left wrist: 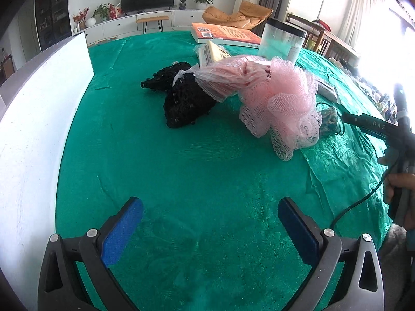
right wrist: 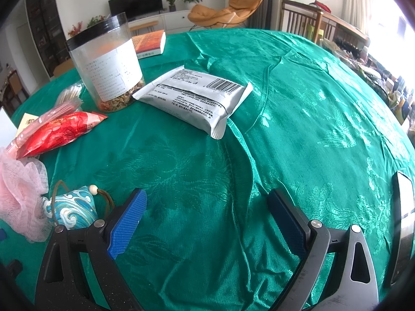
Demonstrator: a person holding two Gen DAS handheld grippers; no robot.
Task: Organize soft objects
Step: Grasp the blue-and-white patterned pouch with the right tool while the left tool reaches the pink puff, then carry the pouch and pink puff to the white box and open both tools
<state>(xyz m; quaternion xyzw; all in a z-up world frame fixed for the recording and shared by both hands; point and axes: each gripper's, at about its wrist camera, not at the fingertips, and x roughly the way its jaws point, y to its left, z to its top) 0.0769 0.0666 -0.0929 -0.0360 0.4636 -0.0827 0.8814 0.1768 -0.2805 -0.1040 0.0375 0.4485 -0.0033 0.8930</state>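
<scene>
The pink mesh sponge (left wrist: 282, 103) lies on the green tablecloth (left wrist: 207, 171), near the middle of the table in the left wrist view. A black beaded net (left wrist: 185, 101) lies just to its left, and a pink mesh bag (left wrist: 228, 77) rests across the gap, touching both. Behind the sponge, on its right, a small blue patterned pouch (left wrist: 330, 121) is partly hidden by it. The right wrist view shows the same pouch (right wrist: 71, 208) with a brown cord and a bead, pressed against the sponge (right wrist: 19, 191).

Harder things crowd the far side. A clear jar with a black lid (right wrist: 105, 61) stands upright with some dried stuff at its bottom. An orange book (left wrist: 224, 33) lies flat behind it. A grey sealed packet (right wrist: 197, 98) lies just right of the jar, and a red snack bag (right wrist: 58, 133) lies left of it, with cotton swabs (right wrist: 70, 93) behind. A white board (left wrist: 33, 119) stands along the table's left edge.

The left gripper (left wrist: 210, 220) hovers low over bare cloth well short of the sponge, jaws spread wide and holding nothing. The right gripper (right wrist: 207, 212) likewise hangs over empty cloth, jaws wide apart and empty, with the pouch just beside its left finger.
</scene>
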